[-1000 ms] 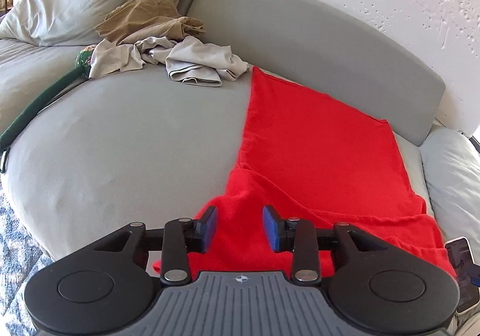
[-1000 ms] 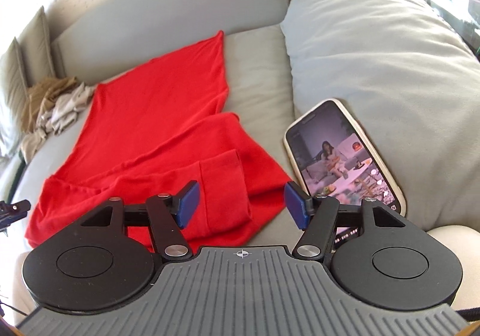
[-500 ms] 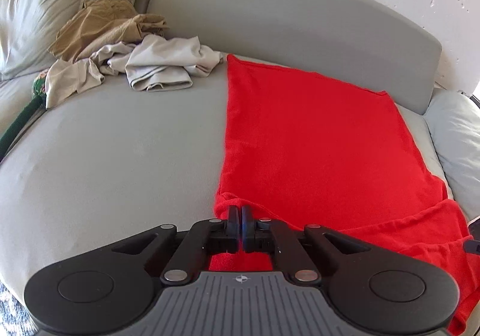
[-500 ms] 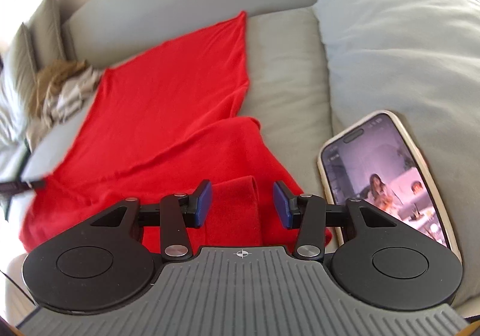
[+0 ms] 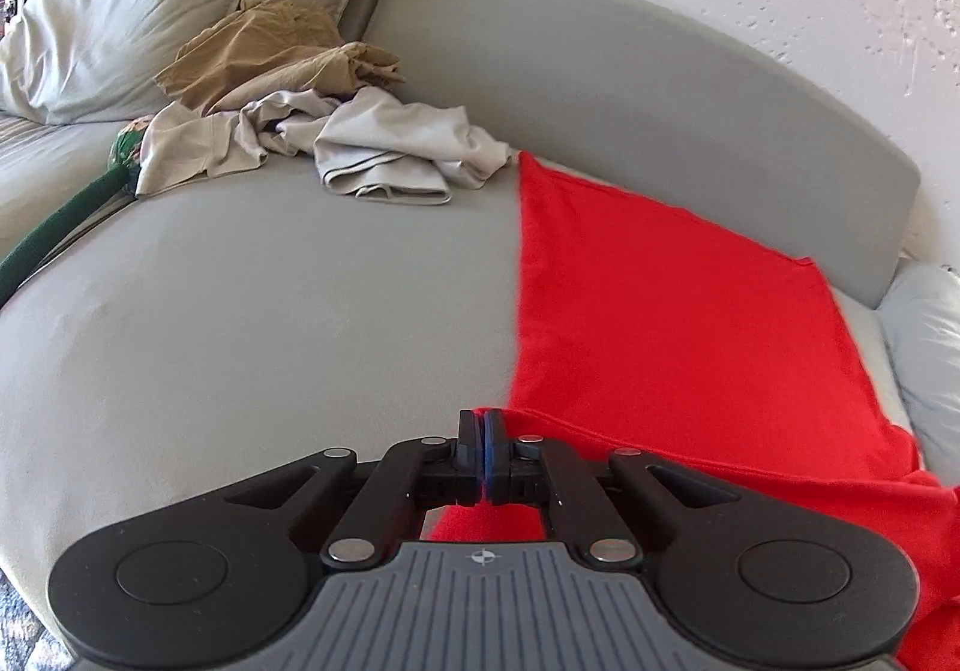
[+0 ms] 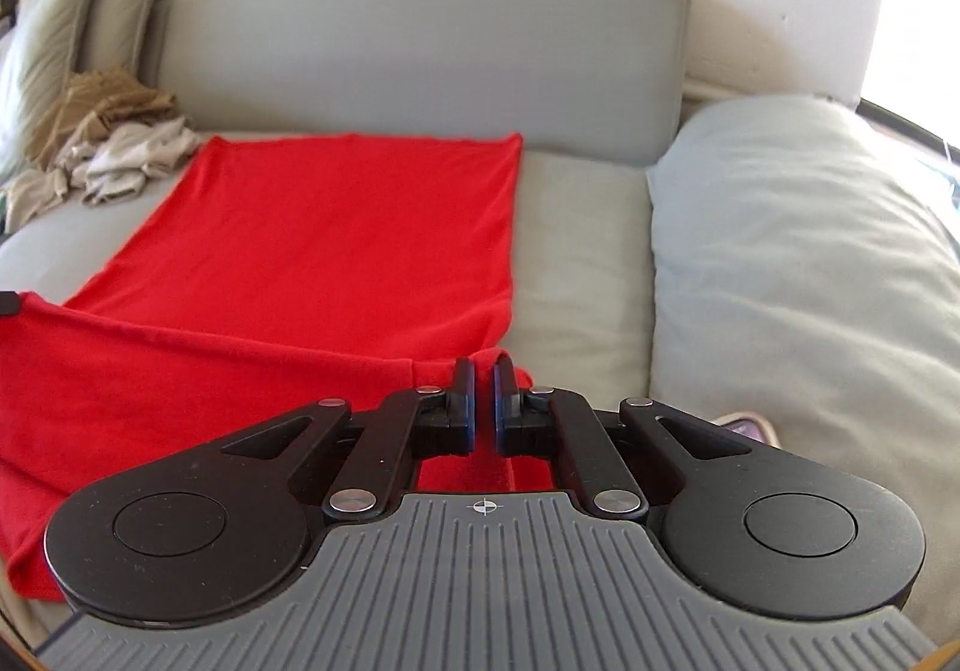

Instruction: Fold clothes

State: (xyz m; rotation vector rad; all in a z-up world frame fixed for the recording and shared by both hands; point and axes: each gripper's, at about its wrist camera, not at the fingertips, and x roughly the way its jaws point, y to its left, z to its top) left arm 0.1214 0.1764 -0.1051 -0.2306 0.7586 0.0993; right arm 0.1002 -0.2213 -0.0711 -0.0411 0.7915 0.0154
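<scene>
red garment [image 6: 336, 227] spread on the grey sofa seat [image 5: 270, 299], far edge near the backrest, near edge lifted off the cushion and strung between the two grippers.

left gripper [image 5: 479, 455]: jaws pressed together on the near-left corner of the cloth. right gripper [image 6: 483, 401]: jaws nearly together, thin slit showing, a bunched fold of the near-right corner running up between them; reads as pinched on the cloth.

handling, as judged: soft knit, light, no stiffness. sags between the two holds, drapes and wrinkles where slack. not slippery on the upholstery, so dragging may bunch it. nothing fragile.

where to hold: corners or hem, as now; thicker there, less likely to slide out of the pads. even tension between both hands should keep the edge straight.

elsewhere: heap of tan and pale clothes [image 5: 312, 131] at the far left of the seat, well apart from the red one. pillow [image 6: 798, 251] at right, phone [image 6: 747, 427] edge just showing beside the right gripper.
</scene>
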